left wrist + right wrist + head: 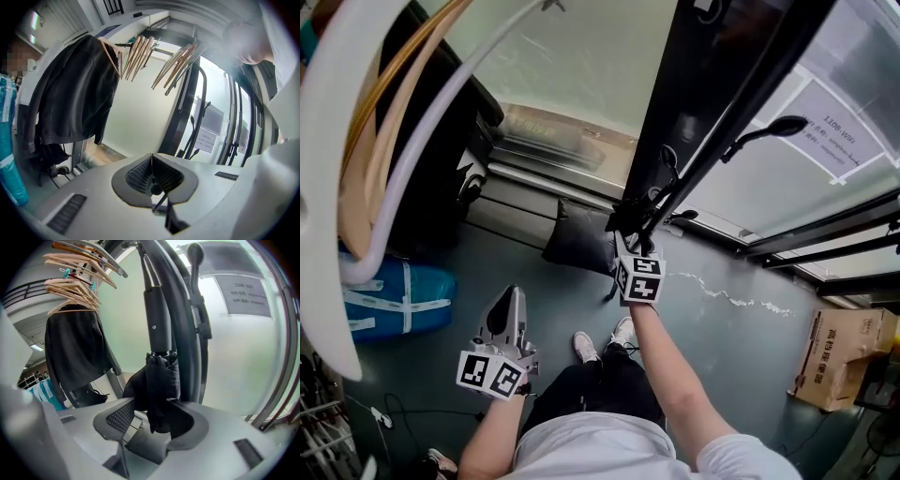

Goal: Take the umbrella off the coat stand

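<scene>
A black folded umbrella (159, 380) hangs handle-up against the dark coat stand pole (185, 324); its cylindrical handle (157, 319) rises above the bunched canopy. In the head view the umbrella (630, 217) is a black bunch at the foot of the slanting stand (712, 103). My right gripper (154, 418) reaches up to it with its jaws apart; the canopy's loose cloth droops between them, and the left pad's mesh face stands free of it. That right gripper (636, 255) sits just under the bunch. My left gripper (508, 298) hangs low at the left, shut and empty (151, 159).
A black jacket (70, 103) hangs on a rail with wooden hangers (140, 51) at the left. On the floor lie a dark cushion (581, 234), a blue bag (403, 295) and a cardboard box (848, 356). A stand hook with a knob (787, 125) juts right.
</scene>
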`<state>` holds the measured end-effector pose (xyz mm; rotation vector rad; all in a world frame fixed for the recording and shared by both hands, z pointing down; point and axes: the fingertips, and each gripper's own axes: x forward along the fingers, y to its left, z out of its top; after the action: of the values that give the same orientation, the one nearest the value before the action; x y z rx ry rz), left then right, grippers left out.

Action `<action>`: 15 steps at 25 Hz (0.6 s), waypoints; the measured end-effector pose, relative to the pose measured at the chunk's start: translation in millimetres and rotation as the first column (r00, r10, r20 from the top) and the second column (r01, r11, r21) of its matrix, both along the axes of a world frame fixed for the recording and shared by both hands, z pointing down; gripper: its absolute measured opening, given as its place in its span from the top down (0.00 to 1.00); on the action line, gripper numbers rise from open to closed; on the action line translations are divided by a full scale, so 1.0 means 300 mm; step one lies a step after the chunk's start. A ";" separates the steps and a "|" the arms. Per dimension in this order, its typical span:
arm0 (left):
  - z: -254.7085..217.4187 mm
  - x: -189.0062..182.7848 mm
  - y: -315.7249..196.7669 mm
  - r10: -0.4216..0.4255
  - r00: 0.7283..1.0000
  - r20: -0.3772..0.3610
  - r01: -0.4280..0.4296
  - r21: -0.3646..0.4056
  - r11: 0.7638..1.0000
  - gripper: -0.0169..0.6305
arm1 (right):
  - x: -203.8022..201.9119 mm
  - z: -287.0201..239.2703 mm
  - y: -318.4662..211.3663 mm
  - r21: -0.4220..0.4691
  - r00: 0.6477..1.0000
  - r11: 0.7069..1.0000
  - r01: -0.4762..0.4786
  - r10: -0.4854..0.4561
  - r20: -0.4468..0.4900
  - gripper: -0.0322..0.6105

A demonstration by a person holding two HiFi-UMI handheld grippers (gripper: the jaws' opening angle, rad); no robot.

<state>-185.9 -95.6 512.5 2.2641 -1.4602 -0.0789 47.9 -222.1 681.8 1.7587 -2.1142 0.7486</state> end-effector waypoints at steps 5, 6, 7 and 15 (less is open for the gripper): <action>0.021 0.005 0.003 0.019 1.000 0.009 -0.018 -0.018 1.000 0.94 | 0.015 -0.006 -0.040 -0.021 0.986 0.986 -0.165 0.165 0.030 0.76; 0.026 0.010 0.001 0.024 1.000 0.010 -0.023 -0.021 1.000 0.94 | 0.021 -0.010 -0.043 -0.027 0.976 0.977 -0.209 0.211 0.054 0.75; 0.030 0.014 -0.001 0.028 1.000 0.010 -0.028 -0.024 0.999 0.94 | 0.020 -0.013 -0.045 -0.032 0.966 0.969 -0.244 0.246 0.081 0.71; 0.048 0.002 -0.005 0.051 0.999 0.011 -0.051 -0.036 0.998 0.94 | 0.023 0.019 -0.012 -0.068 0.917 0.928 -0.367 0.373 0.141 0.43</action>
<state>-185.3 -97.2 526.9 2.2751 -1.3980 -0.0242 54.9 -225.6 687.5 2.1736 -1.8544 1.0450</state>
